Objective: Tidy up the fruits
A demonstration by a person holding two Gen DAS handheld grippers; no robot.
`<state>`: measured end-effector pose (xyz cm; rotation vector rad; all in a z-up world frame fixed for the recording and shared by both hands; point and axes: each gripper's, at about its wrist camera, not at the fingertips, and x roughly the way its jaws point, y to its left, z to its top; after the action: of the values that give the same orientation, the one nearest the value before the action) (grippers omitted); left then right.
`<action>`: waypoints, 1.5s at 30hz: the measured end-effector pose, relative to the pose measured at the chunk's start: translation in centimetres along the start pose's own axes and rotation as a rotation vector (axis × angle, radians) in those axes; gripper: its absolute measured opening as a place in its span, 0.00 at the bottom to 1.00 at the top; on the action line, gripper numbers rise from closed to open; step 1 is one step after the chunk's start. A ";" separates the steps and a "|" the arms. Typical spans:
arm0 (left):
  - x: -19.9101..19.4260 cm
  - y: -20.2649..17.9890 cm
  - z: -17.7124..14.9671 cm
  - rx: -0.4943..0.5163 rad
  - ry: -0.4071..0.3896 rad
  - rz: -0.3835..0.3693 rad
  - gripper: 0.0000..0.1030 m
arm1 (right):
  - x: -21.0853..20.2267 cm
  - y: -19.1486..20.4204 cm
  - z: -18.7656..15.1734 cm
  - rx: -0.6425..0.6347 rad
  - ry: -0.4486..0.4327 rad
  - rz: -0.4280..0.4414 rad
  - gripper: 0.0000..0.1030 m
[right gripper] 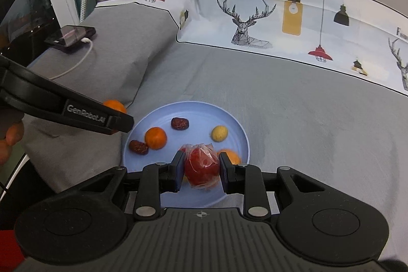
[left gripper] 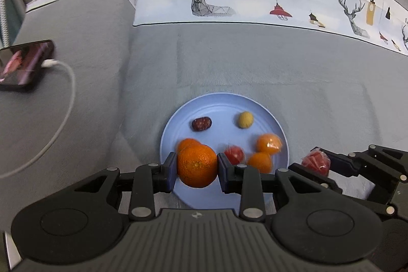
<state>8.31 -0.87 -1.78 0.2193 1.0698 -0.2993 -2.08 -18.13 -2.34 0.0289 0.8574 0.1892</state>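
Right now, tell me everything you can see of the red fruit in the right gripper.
The red fruit is round, glossy and deep red, wrapped in thin, crinkled clear plastic that bunches into a peak on top. The right gripper is shut on it, one pad pressing each side through the wrap. It hangs clear above the near part of the light blue plate, with an orange partly hidden behind it. From the left wrist view it shows beyond the plate's right edge. No stem or damage is visible.

The phone (left gripper: 24, 65) is cut off by the picture's left edge.
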 end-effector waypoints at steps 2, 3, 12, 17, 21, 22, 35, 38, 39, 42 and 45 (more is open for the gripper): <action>1.2 0.0 0.7 0.009 0.012 -0.002 0.35 | 1.2 -0.3 0.4 0.004 0.011 0.006 0.29; 1.8 0.0 1.1 0.016 0.015 -0.002 0.35 | 1.8 -0.5 0.6 0.007 0.017 0.008 0.29; 6.5 0.2 3.0 0.030 0.059 0.014 0.35 | 6.6 -1.4 1.4 0.007 0.050 0.008 0.29; 8.2 0.1 3.2 0.035 0.093 0.019 0.35 | 8.1 -1.3 1.4 -0.023 0.061 0.024 0.29; 8.8 -0.2 3.5 0.045 0.101 0.026 0.40 | 8.9 -1.0 1.6 -0.058 0.064 0.040 0.30; 8.6 -0.1 3.5 0.049 0.098 0.017 0.58 | 9.0 -0.9 1.6 -0.069 0.066 0.050 0.41; 2.6 -1.1 0.4 0.055 0.054 0.084 0.99 | 2.8 0.7 -1.0 -0.184 0.026 -0.024 0.97; 0.4 -1.1 -1.3 0.041 0.044 0.088 1.00 | 0.5 1.2 -2.1 -0.155 0.017 -0.041 0.99; -0.4 -1.2 -1.9 0.038 0.038 0.088 0.99 | -0.2 1.3 -2.4 -0.146 0.013 -0.046 0.99; -2.3 -1.3 -3.5 0.029 0.018 0.095 1.00 | -2.0 1.9 -3.3 -0.127 0.004 -0.057 0.99; -3.8 -1.3 -4.9 0.018 -0.003 0.098 0.99 | -3.6 2.5 -4.0 -0.123 -0.009 -0.063 0.99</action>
<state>2.13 -0.05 -0.71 0.2868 1.0502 -0.2209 -7.75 -16.54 -2.05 -0.1123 0.8356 0.1824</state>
